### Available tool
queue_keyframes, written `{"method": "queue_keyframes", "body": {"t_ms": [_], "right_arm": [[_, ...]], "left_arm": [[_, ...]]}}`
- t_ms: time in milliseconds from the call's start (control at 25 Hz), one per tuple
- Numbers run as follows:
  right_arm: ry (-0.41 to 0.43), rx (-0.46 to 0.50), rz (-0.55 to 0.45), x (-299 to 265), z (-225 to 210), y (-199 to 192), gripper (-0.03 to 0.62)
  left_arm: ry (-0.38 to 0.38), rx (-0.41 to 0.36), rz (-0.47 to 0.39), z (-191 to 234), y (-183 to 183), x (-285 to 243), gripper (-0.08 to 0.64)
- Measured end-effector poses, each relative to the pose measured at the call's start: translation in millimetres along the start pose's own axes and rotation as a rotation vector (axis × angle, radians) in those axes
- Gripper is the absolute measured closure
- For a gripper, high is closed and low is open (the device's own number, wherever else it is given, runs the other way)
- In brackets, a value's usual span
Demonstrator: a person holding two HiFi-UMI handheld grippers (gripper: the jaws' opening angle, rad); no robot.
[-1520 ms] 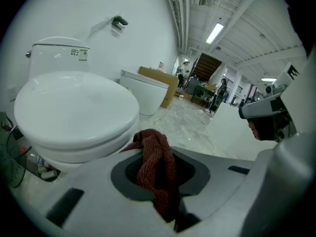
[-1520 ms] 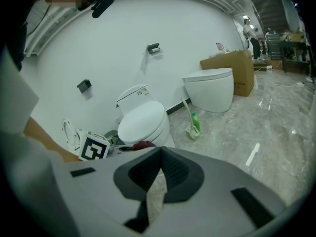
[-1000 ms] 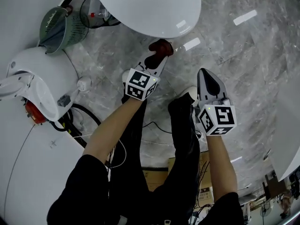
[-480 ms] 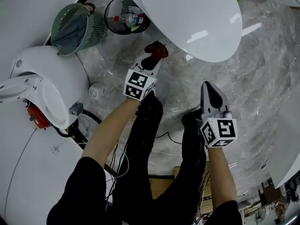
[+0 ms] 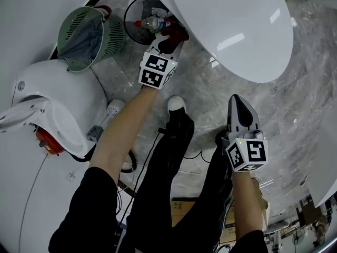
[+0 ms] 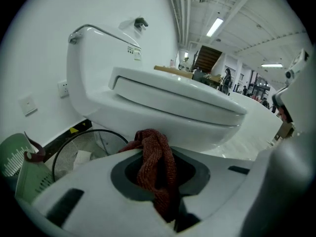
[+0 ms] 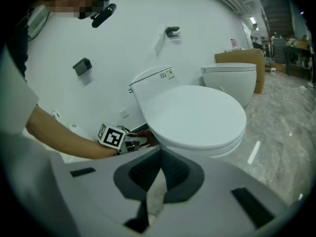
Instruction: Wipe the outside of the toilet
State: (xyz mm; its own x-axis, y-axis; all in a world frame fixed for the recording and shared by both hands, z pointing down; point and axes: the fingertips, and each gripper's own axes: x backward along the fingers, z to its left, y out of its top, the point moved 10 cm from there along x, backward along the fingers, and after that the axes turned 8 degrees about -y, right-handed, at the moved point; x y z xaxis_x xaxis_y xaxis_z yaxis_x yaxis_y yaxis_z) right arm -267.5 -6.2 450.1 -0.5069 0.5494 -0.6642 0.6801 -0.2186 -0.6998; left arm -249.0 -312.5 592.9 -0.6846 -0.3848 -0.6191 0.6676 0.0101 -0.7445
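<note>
The white toilet (image 5: 231, 30) fills the top of the head view with its lid down; it is also seen as a toilet (image 6: 173, 102) in the left gripper view and a toilet (image 7: 197, 117) in the right gripper view. My left gripper (image 5: 169, 41) is shut on a dark red cloth (image 5: 177, 33), held against the bowl's lower left side. That cloth (image 6: 155, 167) hangs bunched between the jaws of the left gripper (image 6: 159, 154), just below the bowl. My right gripper (image 5: 239, 105) hovers over the floor right of the bowl, shut, apart from the toilet. In its own view the right gripper (image 7: 159, 154) has its tips together.
A black wire bin (image 5: 138, 29) with a bottle stands beside the cloth, and a green basket (image 5: 84, 30) sits to its left. Another white fixture (image 5: 52, 99) is at the left. Cables (image 5: 158, 141) and the person's legs (image 5: 176, 136) lie below. A second toilet (image 7: 229, 80) stands farther right.
The left gripper has carried the red cloth farther forward, from the floor in front of the bowl to its side by the wire bin. The right gripper has hardly moved.
</note>
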Motion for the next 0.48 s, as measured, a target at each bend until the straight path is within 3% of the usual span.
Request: {"method": "queue_keyframes", "body": {"t_ms": [240,480], "right_arm": [[-0.046,-0.026,0.000,-5,-15,-16,0.589],[-0.072,-0.045,0.009,6,-42,-27,0.589]], "left_arm": [[0.063,0.058,0.006,34,5,-34,0.489],[0.088,0.052,0.005,25,-2,-41,0.491]]}}
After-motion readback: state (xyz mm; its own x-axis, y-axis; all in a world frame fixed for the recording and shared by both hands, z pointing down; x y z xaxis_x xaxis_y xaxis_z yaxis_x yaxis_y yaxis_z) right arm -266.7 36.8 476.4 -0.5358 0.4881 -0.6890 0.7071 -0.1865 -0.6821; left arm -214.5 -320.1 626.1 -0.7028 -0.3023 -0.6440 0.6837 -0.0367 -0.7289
